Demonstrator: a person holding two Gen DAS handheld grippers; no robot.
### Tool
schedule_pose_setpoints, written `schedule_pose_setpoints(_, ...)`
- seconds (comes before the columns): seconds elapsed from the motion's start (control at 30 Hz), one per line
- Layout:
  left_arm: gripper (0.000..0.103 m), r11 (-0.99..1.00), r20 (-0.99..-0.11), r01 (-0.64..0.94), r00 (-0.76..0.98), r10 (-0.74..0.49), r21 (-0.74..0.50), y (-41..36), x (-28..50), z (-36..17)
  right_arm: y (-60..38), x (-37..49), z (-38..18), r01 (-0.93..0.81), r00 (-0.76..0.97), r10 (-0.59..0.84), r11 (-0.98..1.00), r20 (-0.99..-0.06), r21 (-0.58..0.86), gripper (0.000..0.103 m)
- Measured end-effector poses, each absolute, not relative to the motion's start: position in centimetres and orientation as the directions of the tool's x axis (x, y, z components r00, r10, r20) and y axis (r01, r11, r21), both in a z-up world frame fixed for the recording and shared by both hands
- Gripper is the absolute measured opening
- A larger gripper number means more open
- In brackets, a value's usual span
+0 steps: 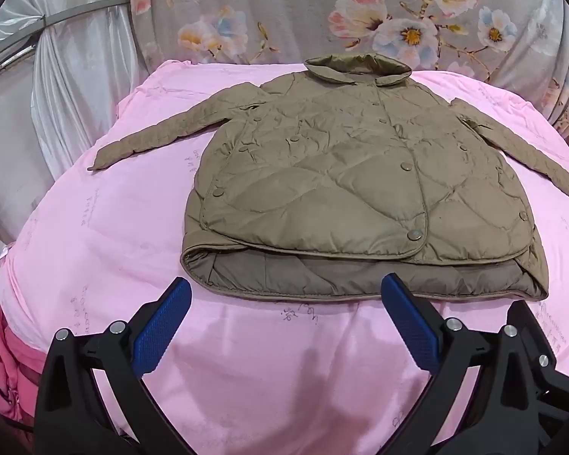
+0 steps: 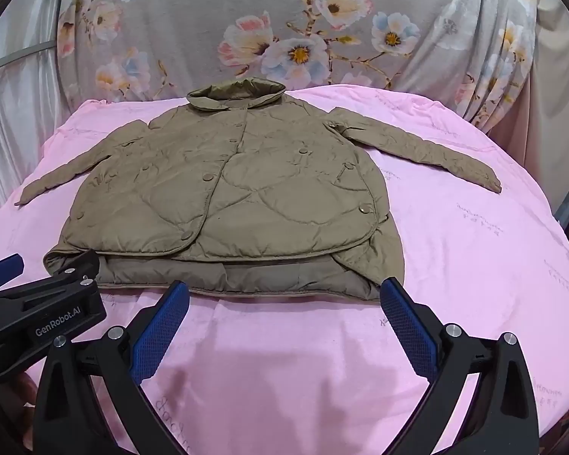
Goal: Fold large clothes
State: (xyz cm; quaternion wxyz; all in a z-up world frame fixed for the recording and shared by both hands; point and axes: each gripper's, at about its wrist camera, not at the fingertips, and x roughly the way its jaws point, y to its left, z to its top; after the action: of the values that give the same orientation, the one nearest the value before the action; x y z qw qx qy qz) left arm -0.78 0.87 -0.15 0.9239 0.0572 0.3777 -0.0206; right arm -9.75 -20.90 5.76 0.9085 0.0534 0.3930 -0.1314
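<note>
While no fold has yet been made, the quilted olive jacket [image 1: 360, 189] is shown laid flat, front up and snapped shut, on the pink bedsheet [image 1: 113, 265], collar [image 1: 356, 66] far and both sleeves spread outward. The whole folding sequence is judged to remain. Left gripper [image 1: 284, 326] and right gripper [image 2: 284, 326] are held spread apart, empty, just short of the hem [image 2: 223, 288]. A floral drape [image 2: 284, 38] is seen behind.
</note>
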Motion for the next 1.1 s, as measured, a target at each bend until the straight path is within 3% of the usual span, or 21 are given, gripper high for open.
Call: schedule_pose_setpoints(1.1,0.098,0.993,-0.704,0.068,0.71,0.022,0.1,1.8,-0.6,-0.5,-20.4,-9.5,5.4,0.282,0.653,-0.197,0.96,-0.731,-0.007,0.098)
